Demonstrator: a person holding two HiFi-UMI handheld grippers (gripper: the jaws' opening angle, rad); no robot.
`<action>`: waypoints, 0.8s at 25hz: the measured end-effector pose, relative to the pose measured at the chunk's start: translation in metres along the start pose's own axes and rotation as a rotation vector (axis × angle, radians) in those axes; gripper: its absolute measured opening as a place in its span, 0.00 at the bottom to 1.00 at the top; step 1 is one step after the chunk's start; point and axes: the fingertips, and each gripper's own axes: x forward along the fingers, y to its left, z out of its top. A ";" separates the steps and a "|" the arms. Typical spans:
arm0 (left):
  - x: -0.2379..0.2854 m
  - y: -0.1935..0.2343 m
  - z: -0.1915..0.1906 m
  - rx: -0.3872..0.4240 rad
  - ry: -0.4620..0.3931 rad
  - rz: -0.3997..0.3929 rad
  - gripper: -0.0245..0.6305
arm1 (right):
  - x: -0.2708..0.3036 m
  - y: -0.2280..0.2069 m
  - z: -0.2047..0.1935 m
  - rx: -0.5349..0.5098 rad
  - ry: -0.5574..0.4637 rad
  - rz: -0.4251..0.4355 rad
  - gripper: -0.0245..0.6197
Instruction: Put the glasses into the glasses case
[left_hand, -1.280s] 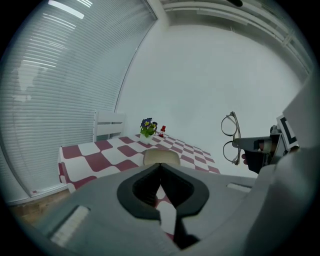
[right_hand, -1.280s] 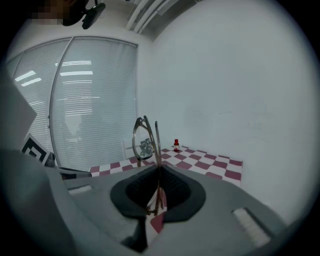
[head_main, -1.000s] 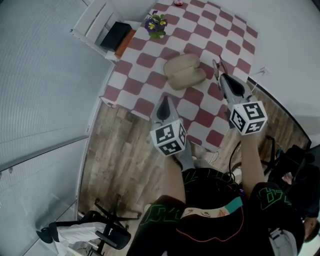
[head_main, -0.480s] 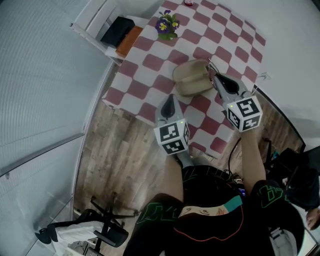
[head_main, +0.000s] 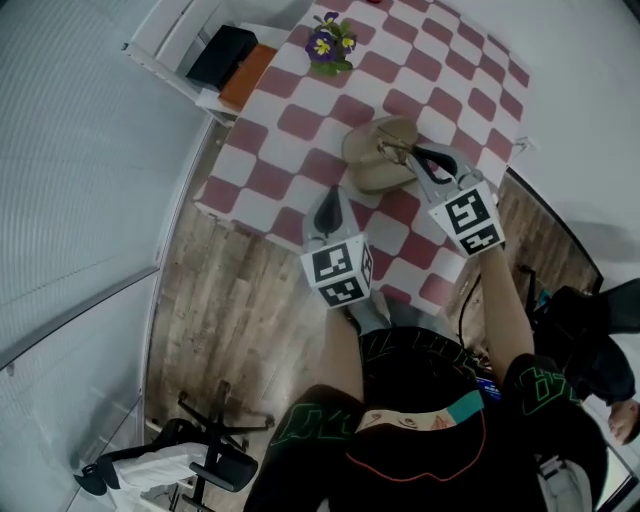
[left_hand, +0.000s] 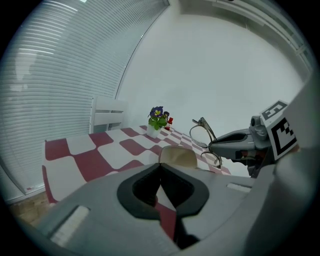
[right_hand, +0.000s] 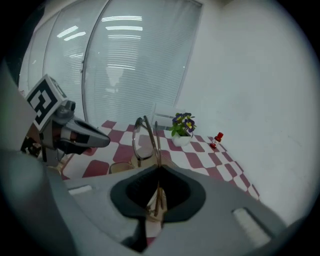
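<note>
Over the checkered table (head_main: 290, 120), my right gripper (head_main: 412, 158) has swung in from three o'clock and now hangs above the beige glasses case (head_main: 368, 172), jaws pinching the glasses (head_main: 392, 148). They're airborne at the case's rim, so lowering looks next. My left gripper (head_main: 330, 208), jaws pressed together on nothing, waits at the case's seven o'clock.

counter (head_main: 300, 122): red-and-white checks | glasses case (head_main: 372, 155): plain beige | flowers (head_main: 328, 42) beyond the case: purple and yellow, pot (right_hand: 180, 140) white | floor (head_main: 240, 320): brown wood-grain planks
</note>
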 end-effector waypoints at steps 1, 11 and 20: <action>0.001 0.000 -0.001 -0.001 0.000 0.001 0.05 | 0.003 0.001 -0.001 -0.028 0.012 0.005 0.07; 0.007 0.005 -0.002 -0.033 -0.007 0.048 0.05 | 0.025 0.010 -0.014 -0.244 0.098 0.058 0.07; 0.014 0.014 -0.008 -0.068 0.004 0.085 0.05 | 0.042 0.024 -0.033 -0.393 0.159 0.078 0.07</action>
